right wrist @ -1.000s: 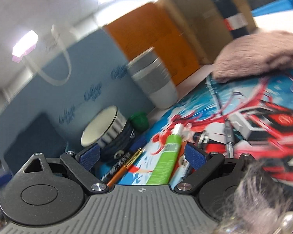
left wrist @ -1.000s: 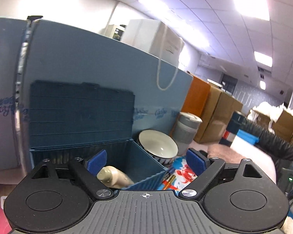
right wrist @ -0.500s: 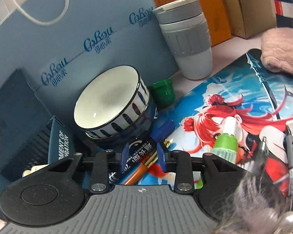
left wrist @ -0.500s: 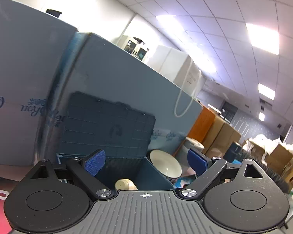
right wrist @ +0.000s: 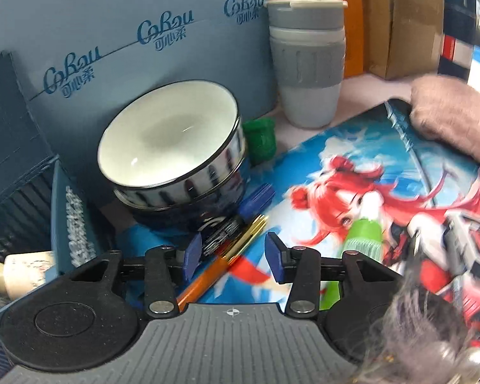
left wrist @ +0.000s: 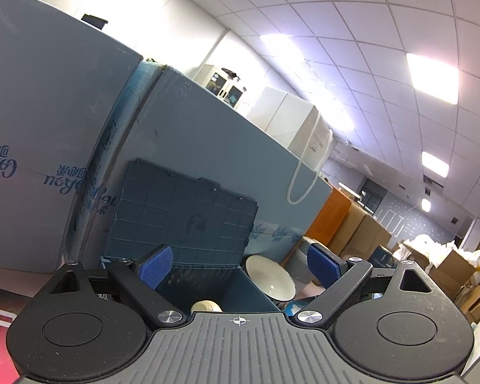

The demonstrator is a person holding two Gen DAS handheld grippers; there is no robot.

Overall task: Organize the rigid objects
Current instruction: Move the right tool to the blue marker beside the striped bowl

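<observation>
One small cream bottle (right wrist: 19,270) lies in your blue plastic box (right wrist: 14,192) at 9 o'clock. Your right gripper (right wrist: 233,252) is half apart around the orange and gold pen (right wrist: 227,257). The blue marker (right wrist: 256,196) and green tube (right wrist: 363,233) wait. Your left gripper (left wrist: 240,264) is wide apart, holding nothing.

The left wrist view sits low behind its own jaws and tilts upward, taking in much ceiling, the tall blue bag (left wrist: 208,166) and the open storage box (left wrist: 188,224) close ahead. The right wrist view looks forward and down across the bench from close range, over the printed mat (right wrist: 384,192), with the stacked bowls (right wrist: 176,160) just beyond its jaws. Both views share the bowls (left wrist: 270,276), the grey cup (right wrist: 307,60), the blue bag (right wrist: 144,32) and the cream bottle (right wrist: 19,272) lying in the box (right wrist: 22,208).
</observation>
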